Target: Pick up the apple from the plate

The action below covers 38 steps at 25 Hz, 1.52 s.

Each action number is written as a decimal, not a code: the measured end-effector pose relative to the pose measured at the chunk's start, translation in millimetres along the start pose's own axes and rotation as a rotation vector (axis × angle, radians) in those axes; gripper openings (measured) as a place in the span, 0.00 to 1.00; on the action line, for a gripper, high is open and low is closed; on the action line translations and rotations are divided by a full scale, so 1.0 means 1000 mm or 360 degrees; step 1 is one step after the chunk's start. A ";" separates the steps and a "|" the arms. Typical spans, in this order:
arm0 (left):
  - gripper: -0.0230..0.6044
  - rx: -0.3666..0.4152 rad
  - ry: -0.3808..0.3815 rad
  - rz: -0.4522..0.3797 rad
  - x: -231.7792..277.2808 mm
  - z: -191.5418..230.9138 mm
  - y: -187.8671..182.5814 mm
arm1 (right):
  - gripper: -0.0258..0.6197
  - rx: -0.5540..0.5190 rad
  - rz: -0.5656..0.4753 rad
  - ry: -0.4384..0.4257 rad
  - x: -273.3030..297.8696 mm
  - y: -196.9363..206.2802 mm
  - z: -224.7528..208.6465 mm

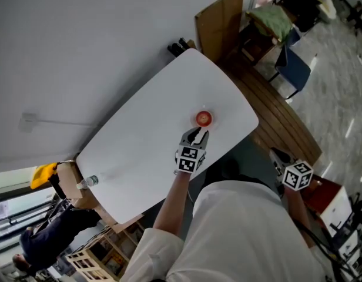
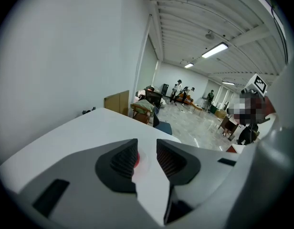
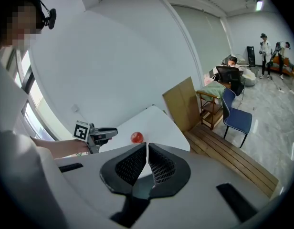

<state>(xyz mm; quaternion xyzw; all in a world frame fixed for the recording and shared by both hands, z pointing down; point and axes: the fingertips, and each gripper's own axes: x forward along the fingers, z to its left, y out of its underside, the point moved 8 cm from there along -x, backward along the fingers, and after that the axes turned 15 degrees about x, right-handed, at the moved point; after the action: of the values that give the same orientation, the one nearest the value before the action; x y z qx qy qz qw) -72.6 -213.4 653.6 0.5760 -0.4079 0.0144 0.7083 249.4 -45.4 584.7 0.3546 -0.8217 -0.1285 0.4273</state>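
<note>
Apple: we see the small round red apple (image 1: 204,118) on a white plate (image 1: 212,123), towards the short end of the white table (image 1: 146,145), nearer the person's long edge than the wall edge.
Handling: we judge it light, firm and smooth-skinned, so likely to roll or slip under a glancing touch.
Where to hold: we would take it across its widest part, one pad on each side.
Left gripper: the left gripper (image 1: 198,135) hangs just short of the apple. Its jaws are partly apart, with nothing pressed between them.
Right gripper: the right gripper (image 3: 147,149) is off the table, well apart. Its jaws are together and empty.
Hard to see: white on white, the plate's rim barely shows. In the left gripper view one jaw covers part of the apple.
</note>
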 end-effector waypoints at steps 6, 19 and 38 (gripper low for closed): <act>0.32 0.0064 0.0047 0.0107 0.031 0.013 0.005 | 0.10 0.0060 -0.0024 0.0069 -0.003 0.003 0.004; 0.57 0.0209 0.0094 0.0322 0.093 0.033 0.029 | 0.10 0.0202 -0.0074 0.0215 -0.014 0.015 0.000; 0.68 0.0246 0.0176 0.0586 0.139 0.032 0.076 | 0.10 0.0305 -0.0090 0.0339 -0.021 0.024 -0.002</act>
<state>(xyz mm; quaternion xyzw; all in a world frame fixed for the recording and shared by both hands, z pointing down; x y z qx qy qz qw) -34.7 -276.7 797.2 0.5427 -0.4645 0.2065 0.6686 247.8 -13.6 585.7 0.4284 -0.7698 -0.0229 0.4725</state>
